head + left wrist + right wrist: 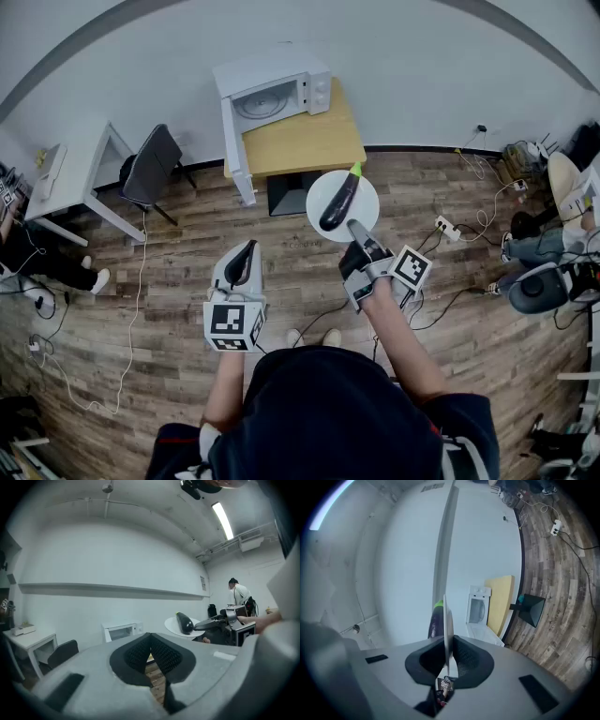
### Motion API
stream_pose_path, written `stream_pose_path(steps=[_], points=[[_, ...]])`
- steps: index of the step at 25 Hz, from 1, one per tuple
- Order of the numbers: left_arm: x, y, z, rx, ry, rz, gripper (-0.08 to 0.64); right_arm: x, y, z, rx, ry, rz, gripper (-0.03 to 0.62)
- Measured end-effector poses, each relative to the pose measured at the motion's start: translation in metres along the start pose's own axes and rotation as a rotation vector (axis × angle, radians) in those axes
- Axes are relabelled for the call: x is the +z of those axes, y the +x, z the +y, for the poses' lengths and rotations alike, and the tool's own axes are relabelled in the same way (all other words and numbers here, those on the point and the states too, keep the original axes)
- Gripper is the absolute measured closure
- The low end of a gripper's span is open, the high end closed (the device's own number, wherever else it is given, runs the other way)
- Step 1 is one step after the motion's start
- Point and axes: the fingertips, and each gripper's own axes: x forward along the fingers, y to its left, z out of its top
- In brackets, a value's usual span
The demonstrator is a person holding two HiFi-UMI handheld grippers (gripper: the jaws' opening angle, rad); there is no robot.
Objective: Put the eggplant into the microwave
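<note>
Honestly, my right hand-held gripper [355, 226] pinches only the plate [367, 201] by its rim and my left hand-held gripper [242, 260] is closed empty, so tilting could roll the eggplant [338, 202] off.

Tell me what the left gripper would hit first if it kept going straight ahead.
Probably the front of the wooden table, just beside the open microwave door; nothing shows in between. Depth is unclear.

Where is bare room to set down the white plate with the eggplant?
Bare: light wooden tabletop in front of the white open-door microwave; its cavity holds only the turntable. Crowded: floor at right, with cables and power strip.
</note>
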Motion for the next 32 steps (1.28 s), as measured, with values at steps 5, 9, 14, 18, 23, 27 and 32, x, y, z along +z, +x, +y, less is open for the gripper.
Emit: stream_pose_path(steps=[5,9,14,18,23,27,32], points=[[-0.004,0.002,0.001,0.002,-0.010,0.009,0.545,-0.005,0.002,-0.012,-0.038,0.043,0.009,0.565],[-0.007,0.005,0.000,-0.002,-0.017,0.017,0.545,-0.007,0.003,-0.023,-0.062,0.088,0.007,0.565],[-0.010,0.009,-0.002,0.000,-0.025,0.024,0.545,-0.005,0.005,-0.025,-0.060,0.118,0.008,0.565],[-0.011,0.014,-0.008,0.003,-0.021,0.032,0.545,0.000,0.004,-0.028,-0.060,0.124,0.014,0.565],[-0.012,0.018,-0.020,0.020,-0.017,0.031,0.545,0.010,-0.001,-0.035,-0.063,0.125,0.029,0.565],[-0.019,0.019,-0.032,0.041,-0.022,0.041,0.545,0.017,-0.006,-0.045,-0.073,0.130,0.048,0.565],[-0.026,0.021,-0.049,0.060,-0.029,0.052,0.545,0.024,-0.013,-0.056,-0.092,0.127,0.077,0.565]])
